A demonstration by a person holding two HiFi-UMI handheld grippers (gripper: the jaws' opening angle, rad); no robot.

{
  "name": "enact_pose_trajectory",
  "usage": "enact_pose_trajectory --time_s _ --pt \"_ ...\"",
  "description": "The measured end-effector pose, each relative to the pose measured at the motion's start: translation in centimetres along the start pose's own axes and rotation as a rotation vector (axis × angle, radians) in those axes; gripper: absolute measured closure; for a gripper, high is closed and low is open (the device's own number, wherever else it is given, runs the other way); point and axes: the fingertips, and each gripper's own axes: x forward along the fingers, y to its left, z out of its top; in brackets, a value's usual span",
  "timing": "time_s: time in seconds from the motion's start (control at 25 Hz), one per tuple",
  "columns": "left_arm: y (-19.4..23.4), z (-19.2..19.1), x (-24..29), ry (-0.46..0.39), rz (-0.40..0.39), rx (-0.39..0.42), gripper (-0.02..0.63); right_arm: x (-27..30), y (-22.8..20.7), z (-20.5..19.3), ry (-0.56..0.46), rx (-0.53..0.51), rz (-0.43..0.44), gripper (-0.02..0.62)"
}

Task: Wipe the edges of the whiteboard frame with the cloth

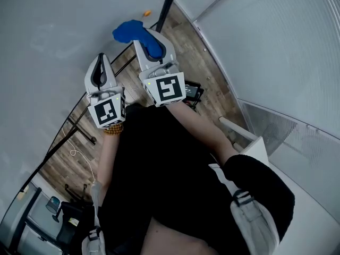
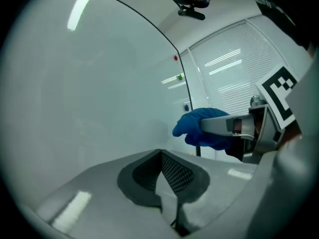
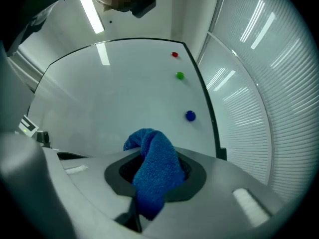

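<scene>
Blue looped-pile microfibre cloth (image 3: pixel 154 173) is clamped in the jaws of the right gripper (image 1: pixel 151 41). A bunched lobe pokes out past the tips and a tail hangs back down the seam between them

Handling, my read:
- Soft, light and limp, with no stiffness of its own
- It only presses where a jaw backs it, so the free lobe will likely fold and drag rather than scrub
- The pile looks grippy, so slipping out of the jaws seems unlikely. A snag on a frame corner could tug it loose
- The current mid-cloth hold looks sensible. A shorter overhang would probably give firmer contact on a narrow edge

Position:
- The cloth is in front of the large white whiteboard (image 3: pixel 114 93), low on its face in the right gripper view
- I can't tell whether it touches the surface
- The thin dark whiteboard frame (image 3: pixel 211 121) runs up the right side, near the cloth but apart from it
- The small round red magnet (image 3: pixel 174 55), green magnet (image 3: pixel 180 75) and blue magnet (image 3: pixel 190 115) sit on the face close to that edge, off the frame itself

Left gripper (image 1: pixel 100 65): jaws closed, pads meeting, nothing between them. It is held just beside the right one, facing the board

Further out are the wood-look floor (image 1: pixel 204 62) below and the white slatted blinds (image 3: pixel 259 93) to the right of the board
</scene>
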Motion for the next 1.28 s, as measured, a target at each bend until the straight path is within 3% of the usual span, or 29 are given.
enact_pose_trajectory --time_s 0.16,0.36,0.68,0.88,1.12,1.28 --pt "1.5 1.2 -1.6 -0.035 0.045 -0.004 0.508 0.2 3.8 1.9 -0.066 -0.018 0.088 0.500" --pt "6.5 4.0 -5.9 -0.057 0.104 -0.036 0.508 0.5 10.9 6.0 -0.087 -0.050 0.182 0.500" --pt "10.9 5.4 -11.8 -0.080 0.170 -0.045 0.508 -0.7 19.4 6.9 -0.078 -0.085 0.300 0.502" --pt "12.4 4.3 -14.4 -0.083 0.216 -0.045 0.508 -1.2 21.9 5.2 -0.051 -0.077 0.342 0.502" --pt "15.6 3.1 -19.3 -0.056 0.243 -0.039 0.508 -2.9 27.9 2.4 0.031 -0.059 0.396 0.502" --pt "17.3 1.3 -22.0 -0.022 0.292 -0.032 0.508 -3.9 31.3 0.1 0.100 -0.087 0.497 0.503"
